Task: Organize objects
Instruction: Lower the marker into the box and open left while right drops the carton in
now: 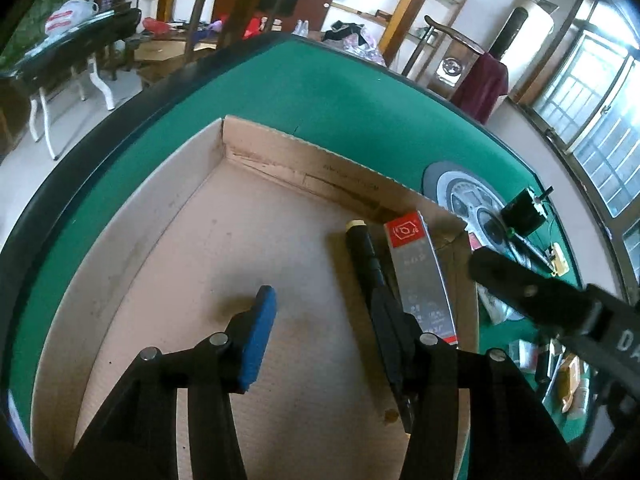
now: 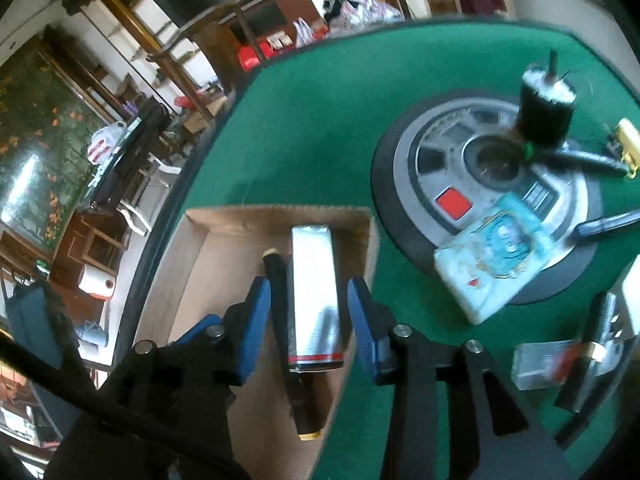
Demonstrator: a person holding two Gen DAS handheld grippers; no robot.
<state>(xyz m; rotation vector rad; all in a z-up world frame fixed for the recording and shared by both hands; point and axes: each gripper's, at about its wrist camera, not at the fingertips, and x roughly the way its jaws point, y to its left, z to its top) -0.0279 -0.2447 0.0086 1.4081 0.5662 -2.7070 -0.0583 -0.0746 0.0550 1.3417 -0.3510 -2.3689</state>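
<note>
A shallow cardboard box [image 1: 208, 216] lies on the green table [image 1: 332, 104]. In it, against its right wall, lie a silver carton with a red end [image 1: 424, 276] and a black tube with a cream cap [image 1: 364, 252]. My left gripper [image 1: 320, 320] is open above the box floor, its right finger next to the tube. In the right wrist view the box [image 2: 224, 248] holds the silver carton [image 2: 314, 296] and the black tube [image 2: 280, 296]. My right gripper [image 2: 308, 308] is open, its fingers standing either side of the carton and tube, above them.
A grey round disc [image 2: 484, 192] lies right of the box with a black motor [image 2: 544, 108], a pale blue packet [image 2: 496, 264] and a dark pen [image 2: 608, 228] on it. A clear small box [image 2: 548, 364] and other clutter lie at the right. The right gripper's arm [image 1: 560, 304] shows in the left wrist view.
</note>
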